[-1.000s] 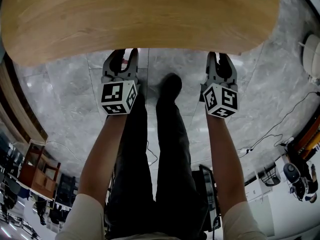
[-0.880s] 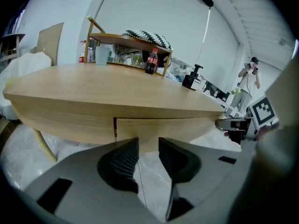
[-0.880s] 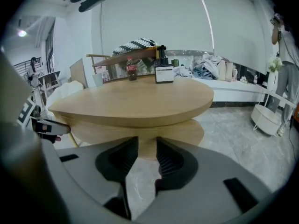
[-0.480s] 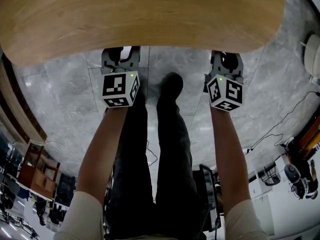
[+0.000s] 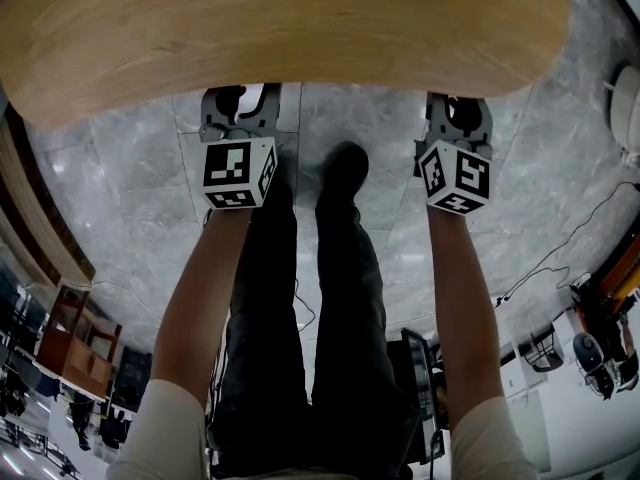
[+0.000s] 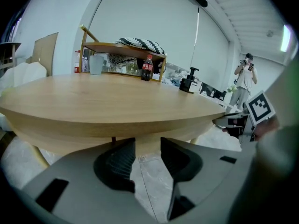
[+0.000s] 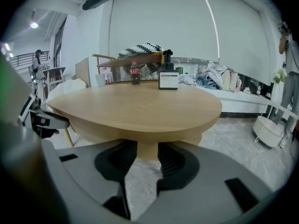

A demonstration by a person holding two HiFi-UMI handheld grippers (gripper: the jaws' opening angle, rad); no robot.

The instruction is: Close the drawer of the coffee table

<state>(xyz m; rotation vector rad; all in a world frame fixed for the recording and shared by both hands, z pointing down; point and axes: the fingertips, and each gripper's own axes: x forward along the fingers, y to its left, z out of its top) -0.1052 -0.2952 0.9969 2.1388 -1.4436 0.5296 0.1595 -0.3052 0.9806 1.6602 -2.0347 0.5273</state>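
Oval wooden coffee table (image 5: pixel 280 28) fills the head view from 10 to 2 o'clock, over a grey marble floor (image 5: pixel 130 198). Left gripper (image 5: pixel 240 103) at 11 o'clock and right gripper (image 5: pixel 458 110) at 1 o'clock, tips tucked under the table's near edge. The person's legs (image 5: pixel 300 318) run down to 6 o'clock. Both sets of jaws are opening, spread wide. In each gripper view the ribbed pads (image 6: pixel 122 160) (image 7: pixel 174 160) stand apart and pinch nothing; pale wood shows at the far end of each gap, contact not discernible. Drawer (image 7: pixel 187 138) reads as the lower wooden band sitting in under the tabletop. A cola bottle (image 6: pixel 147 68) stands on the far side, near 12 o'clock.
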